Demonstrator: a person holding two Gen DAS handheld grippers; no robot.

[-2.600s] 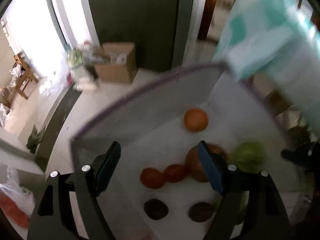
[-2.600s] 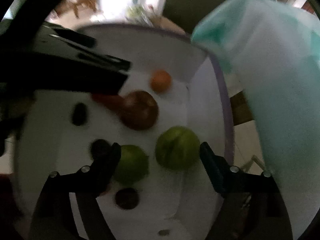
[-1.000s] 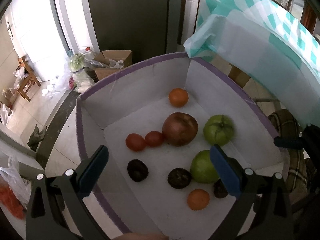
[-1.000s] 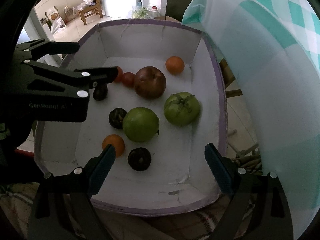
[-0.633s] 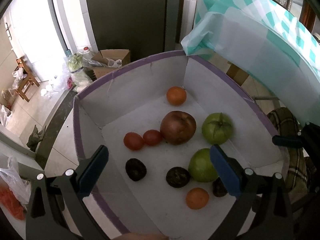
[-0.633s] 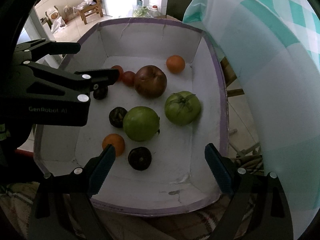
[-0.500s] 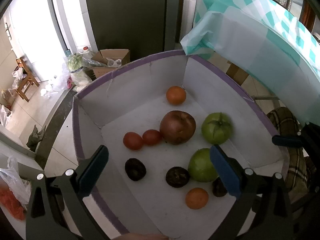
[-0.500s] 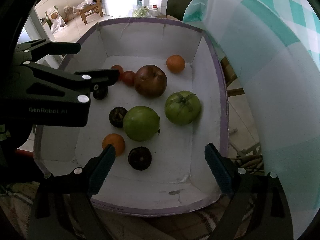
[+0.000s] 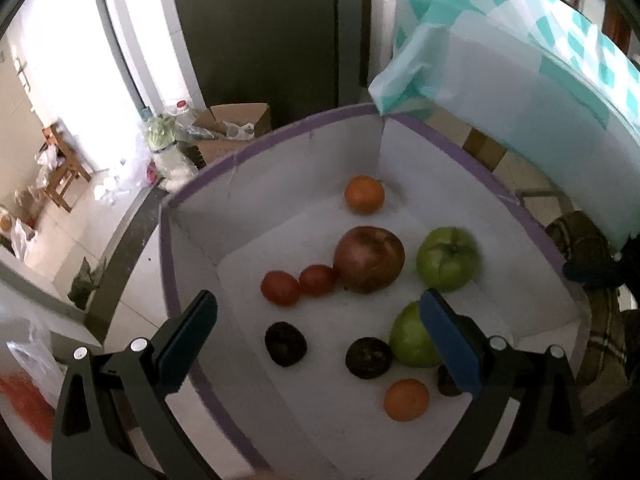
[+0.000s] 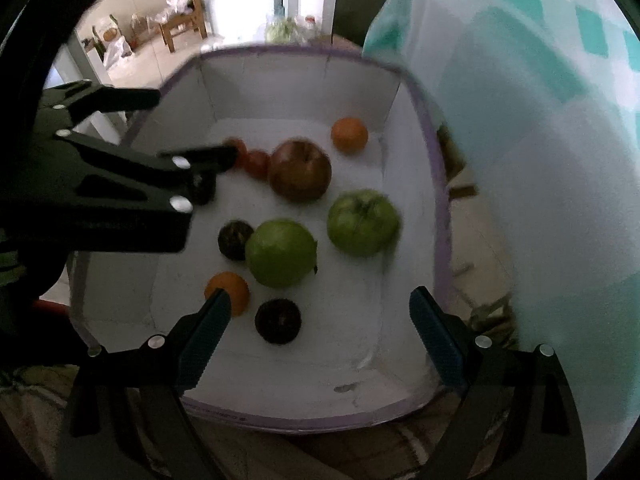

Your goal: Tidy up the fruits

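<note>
Your left gripper (image 9: pixel 316 320) hangs over the near left part of the box (image 9: pixel 280 152), its blue ribbed pads spread wide with nothing between them. Your right gripper (image 10: pixel 320 316) is spread just as wide over the near end of the box, also holding nothing. The box is white, flat-walled card with a purple strip along its rim, and all the fruit lies loose on its matte floor. At the far corner sits a small round orange (image 9: pixel 364 194). Near the middle lies a big, dull red-brown apple (image 9: pixel 369 259), with two small glossy red tomatoes (image 9: pixel 298 286) touching each other just beside it. A ribbed green tomato (image 9: pixel 447 259) with a stem scar lies on the apple's other side. A smooth green fruit (image 10: pixel 281 253) lies nearer you, with a dark wrinkled fruit (image 10: pixel 235 239) touching it. A second orange (image 10: pixel 227 292) and another dark fruit (image 10: pixel 278 321) sit nearest your right gripper. A teal-and-white checked cloth (image 9: pixel 520 40) hangs beside the box.
</note>
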